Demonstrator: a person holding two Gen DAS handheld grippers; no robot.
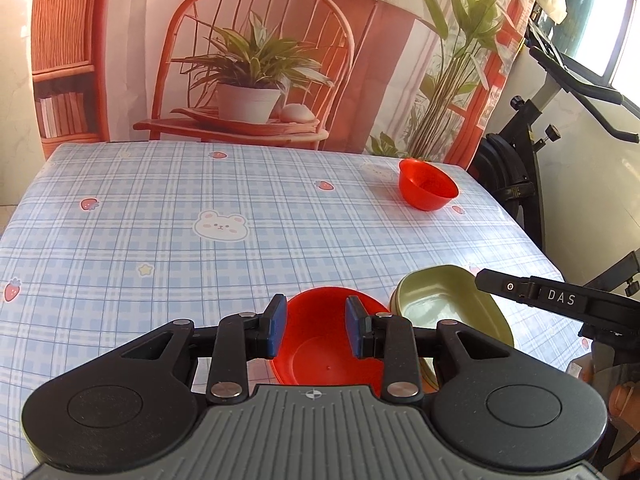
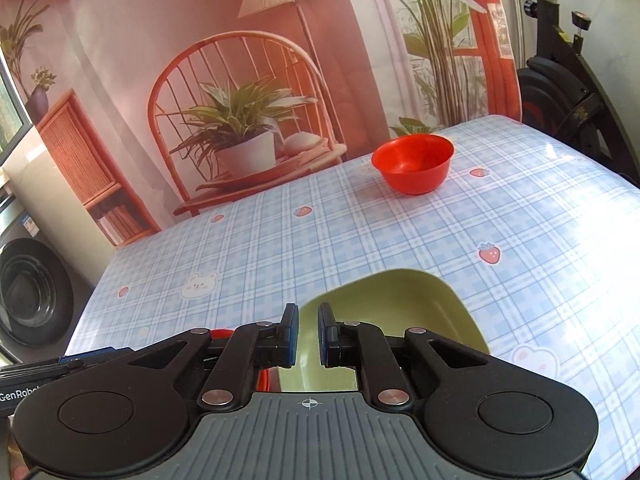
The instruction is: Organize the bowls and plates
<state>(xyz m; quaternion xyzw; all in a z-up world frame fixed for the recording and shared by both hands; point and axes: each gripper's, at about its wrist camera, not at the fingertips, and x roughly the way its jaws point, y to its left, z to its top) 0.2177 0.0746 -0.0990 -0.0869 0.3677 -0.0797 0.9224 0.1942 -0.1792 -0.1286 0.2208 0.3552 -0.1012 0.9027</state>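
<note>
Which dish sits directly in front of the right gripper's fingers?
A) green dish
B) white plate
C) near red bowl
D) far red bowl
A: in the right wrist view the green dish lies just beyond the right gripper, whose fingers stand apart with nothing between them; the far red bowl sits near the table's back edge.

- A worktop (image 1: 160, 216) is covered by a blue plaid cloth printed with bears and strawberries.
- A small red bowl (image 1: 427, 190) is set near its far right corner.
- A larger red bowl (image 1: 320, 344) and a green dish (image 1: 448, 304) are seen side by side at the near edge.
</note>
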